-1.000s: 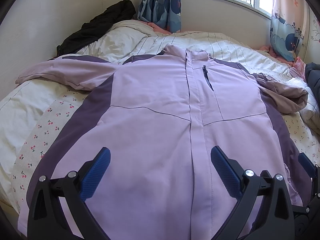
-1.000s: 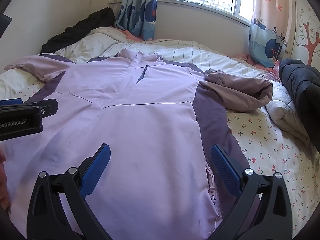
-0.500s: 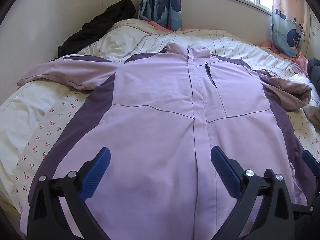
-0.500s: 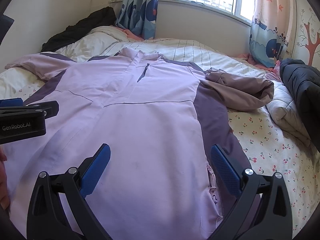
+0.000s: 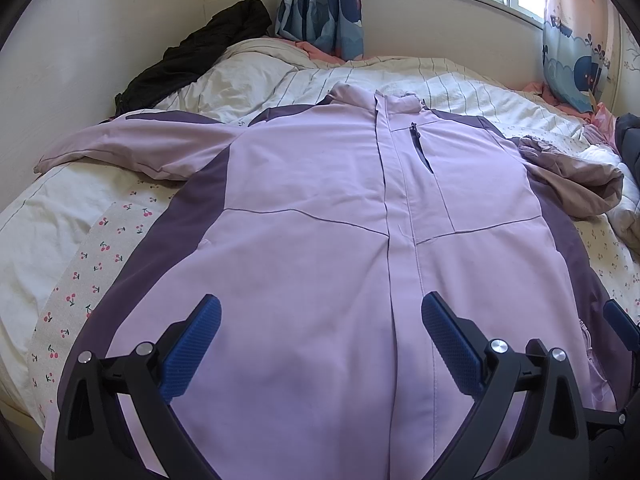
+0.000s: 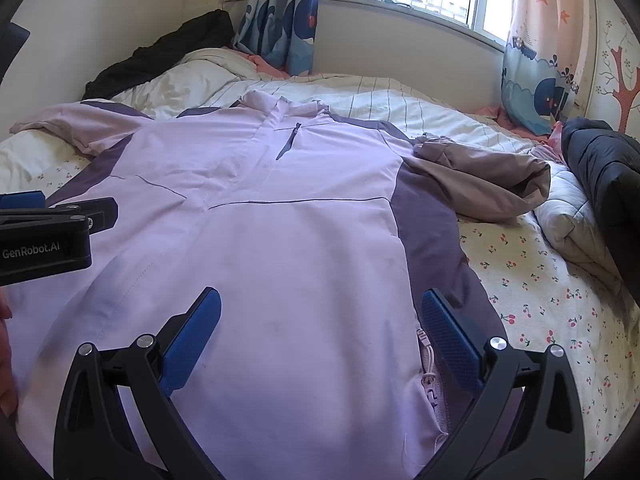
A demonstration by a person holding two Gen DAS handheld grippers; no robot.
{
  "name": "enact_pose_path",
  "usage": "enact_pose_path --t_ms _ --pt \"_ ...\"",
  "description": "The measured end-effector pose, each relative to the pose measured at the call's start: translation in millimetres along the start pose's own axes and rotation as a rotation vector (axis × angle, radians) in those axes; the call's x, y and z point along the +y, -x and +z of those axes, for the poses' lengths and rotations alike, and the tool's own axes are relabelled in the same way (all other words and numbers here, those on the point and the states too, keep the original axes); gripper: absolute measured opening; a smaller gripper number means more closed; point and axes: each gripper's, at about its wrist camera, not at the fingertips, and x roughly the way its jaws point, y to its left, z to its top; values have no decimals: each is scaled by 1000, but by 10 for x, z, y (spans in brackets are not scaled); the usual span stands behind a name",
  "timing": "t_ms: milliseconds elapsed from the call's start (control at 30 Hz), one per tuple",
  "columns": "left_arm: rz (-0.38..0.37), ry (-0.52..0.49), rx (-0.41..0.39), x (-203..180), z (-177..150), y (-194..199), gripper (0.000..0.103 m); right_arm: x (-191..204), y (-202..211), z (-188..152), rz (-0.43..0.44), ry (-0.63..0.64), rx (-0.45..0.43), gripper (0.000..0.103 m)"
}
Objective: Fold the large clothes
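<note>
A lilac jacket (image 5: 320,216) with dark purple side panels lies front up on the bed, collar toward the window. Its left sleeve (image 5: 120,148) stretches out flat; its right sleeve (image 6: 480,176) is bunched and crumpled beside the body. My left gripper (image 5: 320,340) hovers open over the jacket's lower front, nothing between its blue pads. My right gripper (image 6: 320,328) is open above the lower right part (image 6: 280,260) of the jacket, near the hem cord (image 6: 428,364). The left gripper's body (image 6: 48,236) shows at the left edge of the right wrist view.
The bed (image 5: 60,240) has a cherry-print sheet and a striped white duvet (image 5: 440,84). A black garment (image 5: 200,60) lies at the back left by the wall. A dark padded coat (image 6: 604,176) and a folded quilt (image 6: 572,220) lie at the right. Curtains hang at the window.
Both grippers have shifted slightly, the left view drifting a little leftward and nearer over the jacket. The jacket itself has not moved and both grippers stay open.
</note>
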Motion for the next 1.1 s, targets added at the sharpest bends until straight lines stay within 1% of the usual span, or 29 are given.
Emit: enact_pose_path --t_ms 467,1100 --pt "13 -13 -8 -8 -16 -2 96 4 -3 0 0 0 0 97" --pt "25 -30 7 -38 1 -22 96 18 -24 -36 5 -2 4 97"
